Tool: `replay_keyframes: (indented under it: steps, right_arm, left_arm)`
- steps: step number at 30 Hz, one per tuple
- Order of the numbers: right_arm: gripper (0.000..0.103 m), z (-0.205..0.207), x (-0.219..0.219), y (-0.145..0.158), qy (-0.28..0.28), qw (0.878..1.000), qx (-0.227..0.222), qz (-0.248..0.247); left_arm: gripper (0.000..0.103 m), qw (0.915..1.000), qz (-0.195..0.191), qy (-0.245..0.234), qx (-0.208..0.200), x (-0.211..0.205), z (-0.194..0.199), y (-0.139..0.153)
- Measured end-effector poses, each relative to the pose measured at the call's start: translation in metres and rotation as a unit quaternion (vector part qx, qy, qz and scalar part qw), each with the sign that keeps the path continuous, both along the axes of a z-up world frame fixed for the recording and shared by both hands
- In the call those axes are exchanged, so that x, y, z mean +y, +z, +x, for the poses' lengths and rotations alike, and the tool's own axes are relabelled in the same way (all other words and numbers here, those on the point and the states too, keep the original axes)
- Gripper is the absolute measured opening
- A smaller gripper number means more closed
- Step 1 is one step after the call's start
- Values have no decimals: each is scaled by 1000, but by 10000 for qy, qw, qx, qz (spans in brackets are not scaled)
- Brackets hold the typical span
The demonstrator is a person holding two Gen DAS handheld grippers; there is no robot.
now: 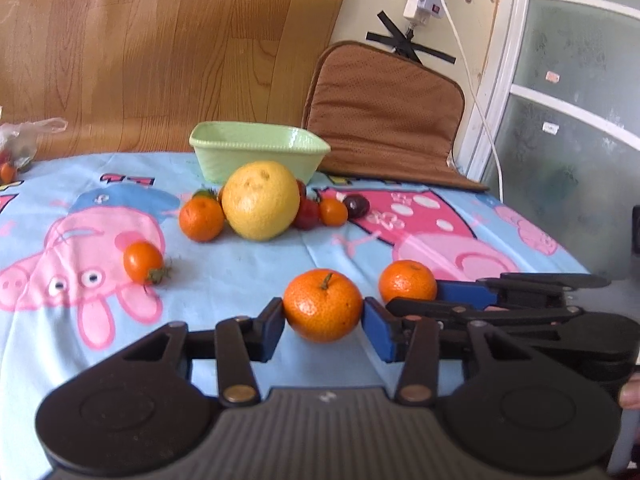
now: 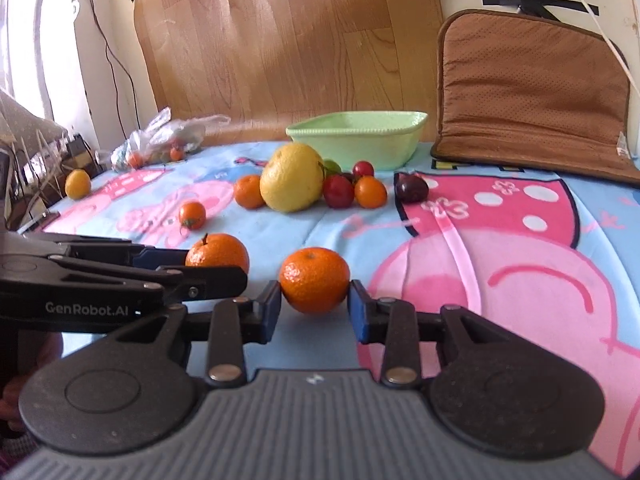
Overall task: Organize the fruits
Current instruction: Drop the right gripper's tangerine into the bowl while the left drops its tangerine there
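My left gripper [image 1: 323,316] is shut on a stemmed mandarin [image 1: 323,305] low over the cloth; this mandarin shows in the right wrist view [image 2: 218,251]. My right gripper [image 2: 314,300] is shut on a second mandarin [image 2: 314,280], which also shows in the left wrist view [image 1: 407,281]. A pale green bowl [image 1: 260,146] [image 2: 360,136] stands empty at the back. In front of it lie a big yellow grapefruit [image 1: 261,200] [image 2: 292,178], a small mandarin [image 1: 201,218], red and orange tomatoes [image 2: 354,190] and a dark plum [image 2: 412,188].
A lone orange tomato [image 1: 142,262] lies left of centre on the cartoon tablecloth [image 1: 240,272]. A brown cushion [image 2: 528,92] leans at the back right. A plastic bag of fruit [image 2: 160,140] and a yellow fruit [image 2: 78,184] sit at the far left edge.
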State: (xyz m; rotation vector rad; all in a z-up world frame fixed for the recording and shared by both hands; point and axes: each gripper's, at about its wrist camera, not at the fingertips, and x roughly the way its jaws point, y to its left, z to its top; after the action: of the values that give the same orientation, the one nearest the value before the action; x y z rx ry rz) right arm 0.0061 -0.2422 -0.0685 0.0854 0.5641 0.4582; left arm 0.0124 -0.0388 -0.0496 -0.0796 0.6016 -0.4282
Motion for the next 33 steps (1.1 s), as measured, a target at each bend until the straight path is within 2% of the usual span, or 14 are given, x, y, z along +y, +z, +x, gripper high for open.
replay_keyframes:
  steps: [4,8,10,14,19,22,24,25,29,33]
  right_arm:
    - [39,39,3,25,55,9996,-159,209]
    - [39,103,-2,51,-137,9976,-432,517]
    - [39,135,-2,55,-291,9971,-551,444]
    - [39,187,0,45,-456,9978,-478,54]
    - [39,229,-1,20,-627,9978,-99,-214]
    - [40,247,1,12,-608,9975,40,-360]
    - [41,248,2,11,-621,9974,21,-362]
    - [42,250,3,15,-687,9969,-11,-377]
    - [42,236,-2,27,-827,9961,-175,-245]
    - [43,200,-10,40,-912,9949,-419,-134]
  left_arm:
    - [43,9999,-93,-28,-89,9,43,29]
    - [43,9994,-104,196,-262,20,111,57]
    - [43,9991,-154,335,-232,27,146,63]
    - [43,9987,-67,496,-133,29,203,60]
    - [43,9983,255,498,158,15,253,37]
    - [45,9969,520,504,318,3,269,21]
    - [55,9965,605,516,263,-2,270,17]
    - [56,9964,615,541,211,-3,268,18]
    - [57,9974,492,533,18,2,251,34]
    - [58,9971,378,545,-373,12,212,57]
